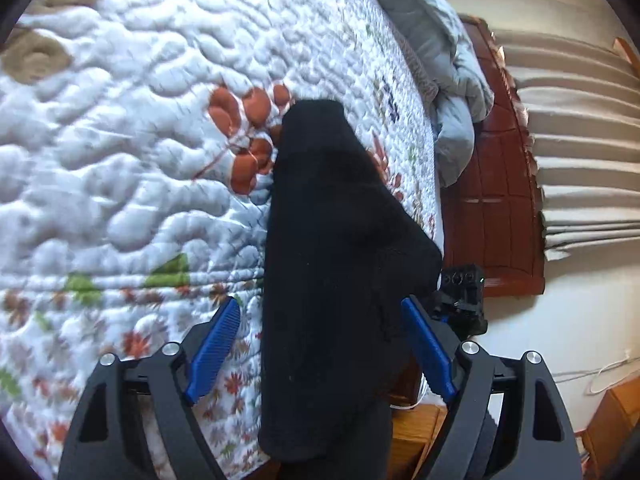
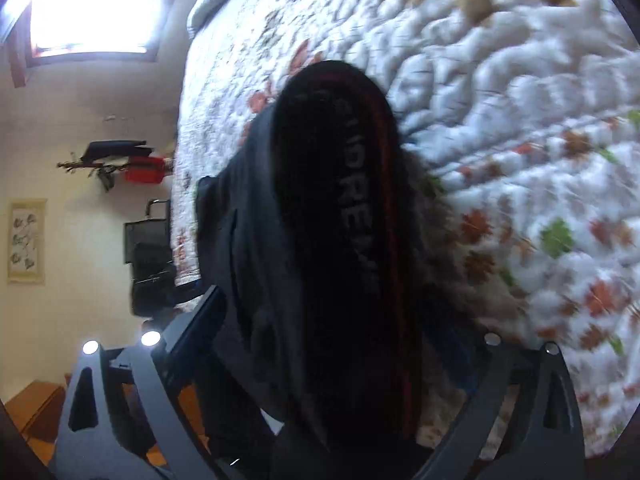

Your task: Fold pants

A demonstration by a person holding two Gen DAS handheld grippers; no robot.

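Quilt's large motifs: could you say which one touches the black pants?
Rust-orange flower cluster at the black pants' tip; green patch and tan patch lie apart.

Left tool (image 1: 320, 344) spread wide, right tool (image 2: 340, 344) spread wide

Pale grey letters run along the black waistband (image 2: 356, 184) of the pants (image 2: 320, 240), beside a red stripe. I make out only a part, roughly "UPREM", with both ends lost in folds and shadow. Nothing else readable shows anywhere.
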